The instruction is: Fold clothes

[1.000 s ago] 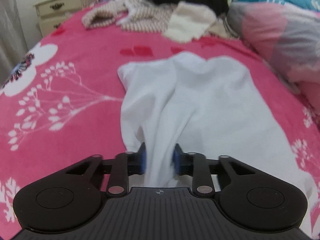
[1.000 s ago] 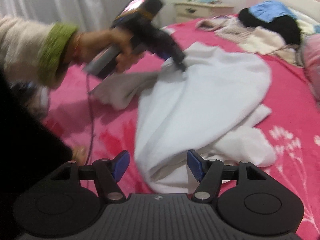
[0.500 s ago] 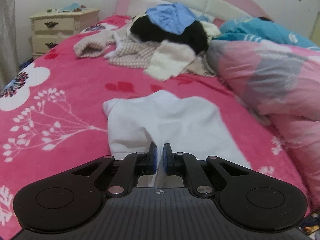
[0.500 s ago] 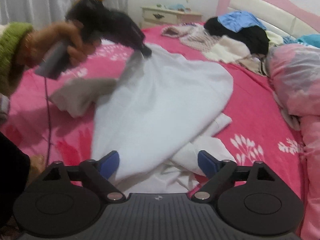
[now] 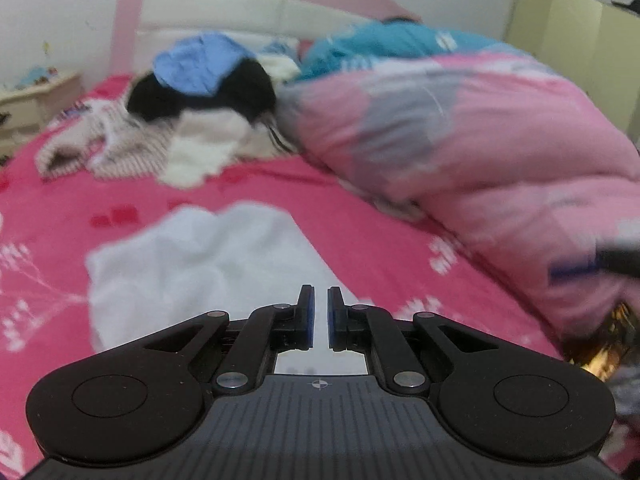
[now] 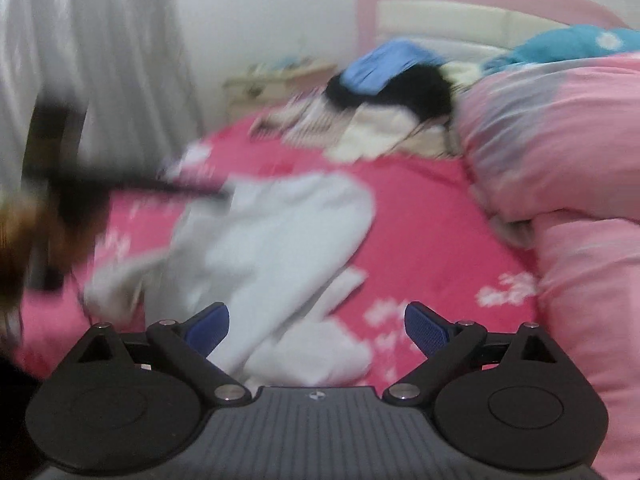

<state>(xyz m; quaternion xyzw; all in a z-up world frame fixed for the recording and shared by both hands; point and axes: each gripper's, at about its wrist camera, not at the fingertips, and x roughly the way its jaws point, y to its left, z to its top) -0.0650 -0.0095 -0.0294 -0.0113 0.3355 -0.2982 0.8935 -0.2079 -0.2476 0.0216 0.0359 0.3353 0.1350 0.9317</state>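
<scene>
White, soft cloth, a garment (image 6: 276, 248) crumpled into rounded folds, lies on the plush pink bedspread (image 5: 360, 224) with its pale branch-and-flower print. In the left wrist view the left gripper (image 5: 319, 317) has its blue pads pressed nearly together on a thin pinch of that fabric, which runs away from the jaws in a wide, rumpled sheet. The right gripper (image 6: 316, 326) has just been spreading its jaws; the ribbed blue pads stand wide apart, clear of the cloth, with one bunched end of the garment lying on the bed between and below them. A puffy quilt (image 6: 560, 152) in pink and grey patches bulges along the right side. Near the padded pink headboard (image 5: 248, 4) sits a loose heap of clothes (image 5: 208, 112): blue, fuzzy black, cream and a striped knit. Both views are smeared by blur, so finer weave cannot be made out.
</scene>
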